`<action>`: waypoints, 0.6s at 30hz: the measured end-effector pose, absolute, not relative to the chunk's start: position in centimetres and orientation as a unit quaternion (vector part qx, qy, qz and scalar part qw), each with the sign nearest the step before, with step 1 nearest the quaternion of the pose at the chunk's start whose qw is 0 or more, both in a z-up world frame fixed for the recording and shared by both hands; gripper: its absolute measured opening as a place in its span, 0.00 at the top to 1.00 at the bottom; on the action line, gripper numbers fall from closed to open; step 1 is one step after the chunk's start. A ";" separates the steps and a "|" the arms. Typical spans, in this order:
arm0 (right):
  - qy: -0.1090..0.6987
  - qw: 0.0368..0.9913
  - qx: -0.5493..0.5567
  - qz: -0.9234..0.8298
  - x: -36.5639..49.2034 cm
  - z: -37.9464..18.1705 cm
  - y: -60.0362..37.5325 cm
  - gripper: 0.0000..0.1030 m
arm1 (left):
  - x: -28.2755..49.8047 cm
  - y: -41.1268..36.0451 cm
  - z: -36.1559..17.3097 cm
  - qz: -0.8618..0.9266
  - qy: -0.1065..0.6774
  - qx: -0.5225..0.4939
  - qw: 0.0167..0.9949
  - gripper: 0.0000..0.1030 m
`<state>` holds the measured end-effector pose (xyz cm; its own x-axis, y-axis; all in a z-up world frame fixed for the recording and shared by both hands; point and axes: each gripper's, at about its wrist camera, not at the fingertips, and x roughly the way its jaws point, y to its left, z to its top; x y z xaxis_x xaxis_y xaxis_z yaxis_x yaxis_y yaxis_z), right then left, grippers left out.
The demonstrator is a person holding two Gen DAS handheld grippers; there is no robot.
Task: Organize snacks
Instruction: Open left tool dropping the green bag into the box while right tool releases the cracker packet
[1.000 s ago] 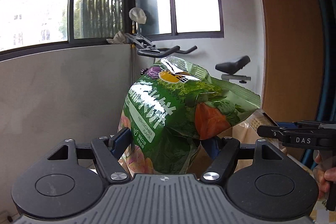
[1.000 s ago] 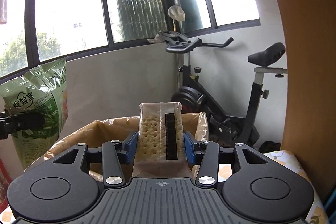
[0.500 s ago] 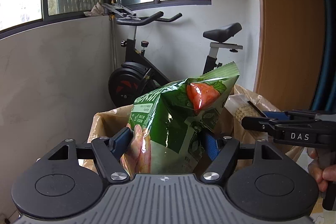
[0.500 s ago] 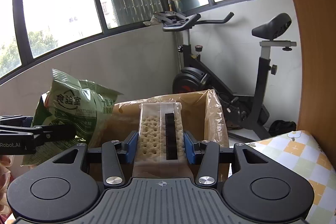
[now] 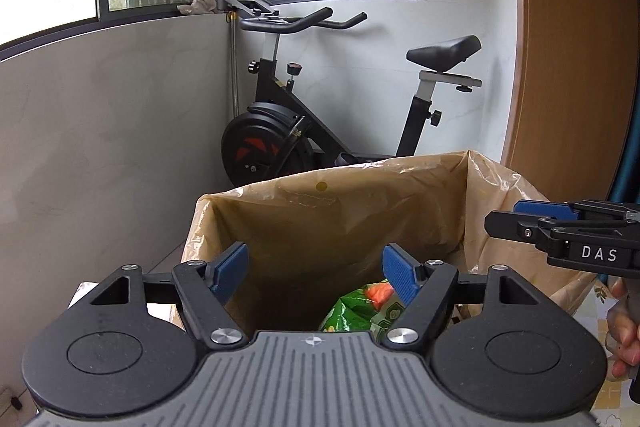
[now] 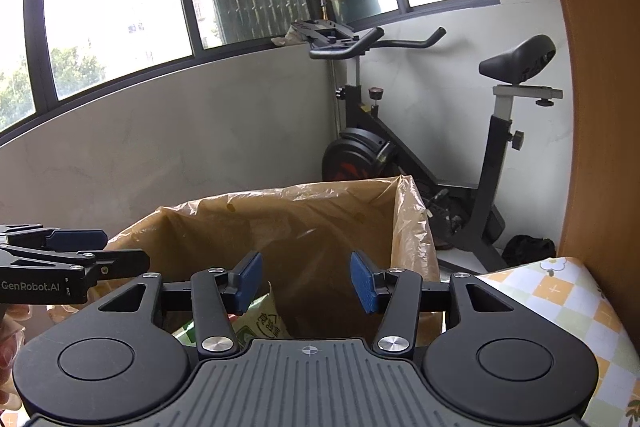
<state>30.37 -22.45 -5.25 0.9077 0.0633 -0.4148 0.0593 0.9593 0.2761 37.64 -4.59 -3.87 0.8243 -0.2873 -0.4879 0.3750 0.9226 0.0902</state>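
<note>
A box lined with a tan plastic bag [image 5: 332,211] stands in front of both grippers; it also shows in the right wrist view [image 6: 304,223]. The green snack bag [image 5: 356,311] lies inside it, partly hidden behind my left gripper's body; a bit of it shows in the right wrist view [image 6: 268,323]. My left gripper [image 5: 316,273] is open and empty above the box opening. My right gripper [image 6: 306,283] is open and empty above the box too. The cracker packet is not visible. Each gripper shows in the other's view, the right one [image 5: 560,231] and the left one [image 6: 68,259].
An exercise bike [image 5: 320,123] stands behind the box in the corner, below the windows. A wooden panel [image 6: 600,107] rises on the right. A checkered tablecloth [image 6: 568,303] covers the table to the right of the box.
Both grippers have opened. The green snack bag left my left gripper and dropped into the box. The cracker packet left my right gripper and is out of sight.
</note>
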 end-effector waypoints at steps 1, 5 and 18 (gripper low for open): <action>0.213 0.967 0.139 0.001 30.1 -5.0 -22.5 0.55 | 37.4 -4.4 -3.7 -0.172 0.239 0.088 0.952 0.26; 0.208 0.971 0.122 -0.002 28.7 -4.1 -22.0 0.55 | 35.7 -3.3 -3.2 -0.139 0.238 0.079 0.958 0.26; 0.216 0.971 0.106 -0.005 24.1 -2.4 -21.3 0.55 | 29.8 0.2 -0.1 -0.093 0.219 0.074 0.968 0.26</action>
<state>24.15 -21.27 -2.42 0.9068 0.0353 -0.4201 0.0558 0.9777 0.2026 29.77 0.23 -0.11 0.8865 -0.1476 -0.4386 0.2125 0.9718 0.1023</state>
